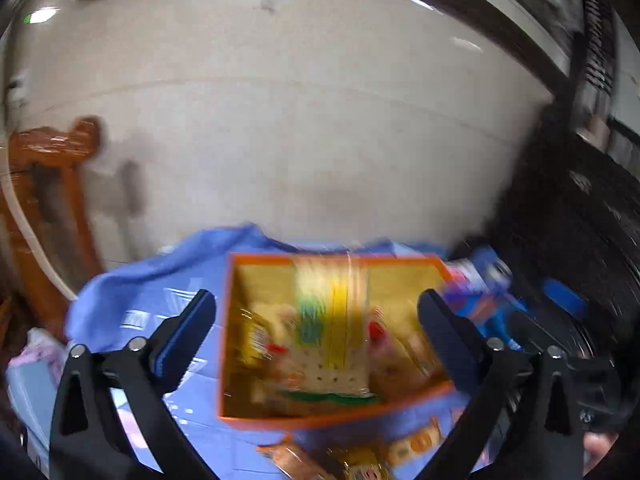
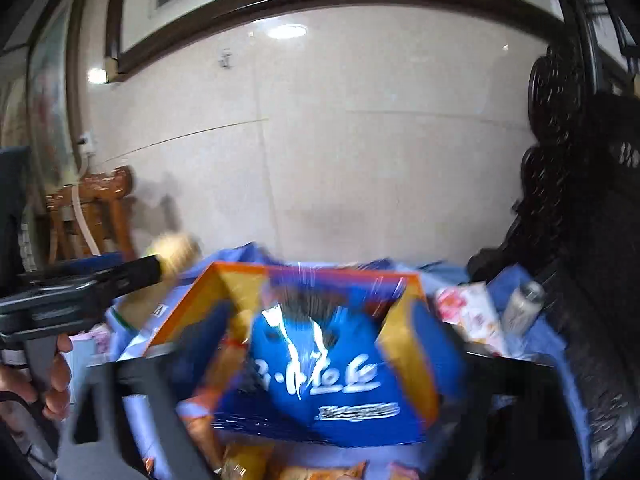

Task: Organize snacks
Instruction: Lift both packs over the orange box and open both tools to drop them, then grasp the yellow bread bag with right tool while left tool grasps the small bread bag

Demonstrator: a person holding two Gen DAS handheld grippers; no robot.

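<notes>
The orange box (image 1: 336, 340) is seen on the bench, which is covered with a blue cloth (image 1: 160, 280); it is already part-filled with snack packs, among them a yellow-green cracker pack (image 1: 332, 320) standing in the middle. The left gripper (image 1: 316, 336) is held above the near side of the box with fingers spread wide and nothing between them. In the right wrist view a blue snack bag (image 2: 320, 376) fills the space between the fingers of the right gripper (image 2: 320, 360), over the open box (image 2: 408, 344); heavy blur there, so an actual grip on the bag cannot be confirmed, though it looks likely. More loose packs (image 1: 360, 456) are seen on the cloth at the near edge, and a pink-white pack (image 2: 472, 316) and a can (image 2: 524, 304) lie to the right of the box.

Step judged: the blue bag is being placed into the box. The next move calls for the bag to be lowered into a free gap beside the packs already inside, then released. The left gripper is free for one of the near loose packs.
</notes>
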